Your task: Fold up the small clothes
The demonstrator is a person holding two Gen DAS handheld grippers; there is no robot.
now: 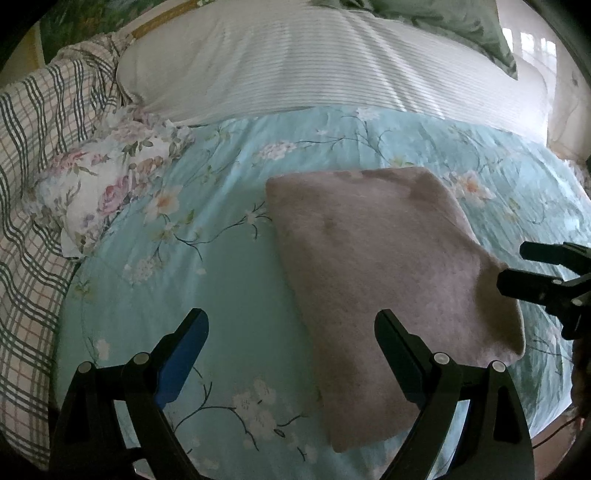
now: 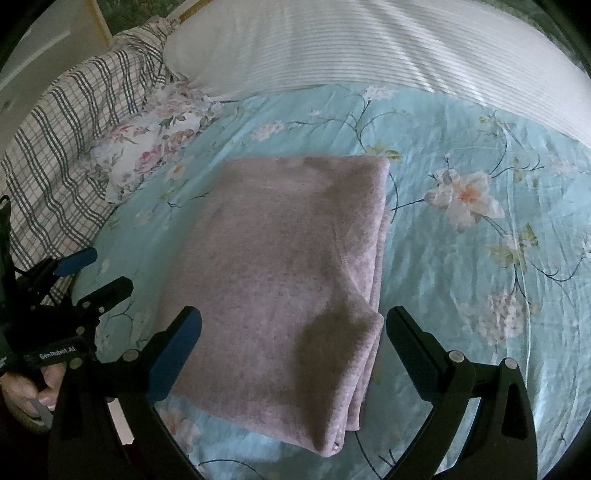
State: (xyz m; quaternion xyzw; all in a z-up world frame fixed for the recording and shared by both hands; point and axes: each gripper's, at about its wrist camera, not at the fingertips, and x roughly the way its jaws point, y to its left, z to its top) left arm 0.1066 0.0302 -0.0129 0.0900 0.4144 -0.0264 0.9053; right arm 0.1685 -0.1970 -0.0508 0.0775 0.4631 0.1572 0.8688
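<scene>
A pink knitted garment (image 2: 280, 273), folded into a flat rectangle, lies on the light blue floral bedsheet (image 2: 461, 258). It also shows in the left wrist view (image 1: 380, 266), to the right of centre. My left gripper (image 1: 291, 332) is open and empty, above the sheet at the garment's left edge. It shows from the side in the right wrist view (image 2: 92, 273), left of the garment. My right gripper (image 2: 293, 332) is open and empty, just above the garment's near end. It shows in the left wrist view (image 1: 517, 269), at the garment's right edge.
A white ribbed pillow (image 1: 314, 62) lies across the far side of the bed. A small floral cloth (image 1: 110, 184) lies bunched at the left. A plaid blanket (image 1: 33, 166) runs along the left edge. Green bedding (image 1: 461, 22) sits at the far right.
</scene>
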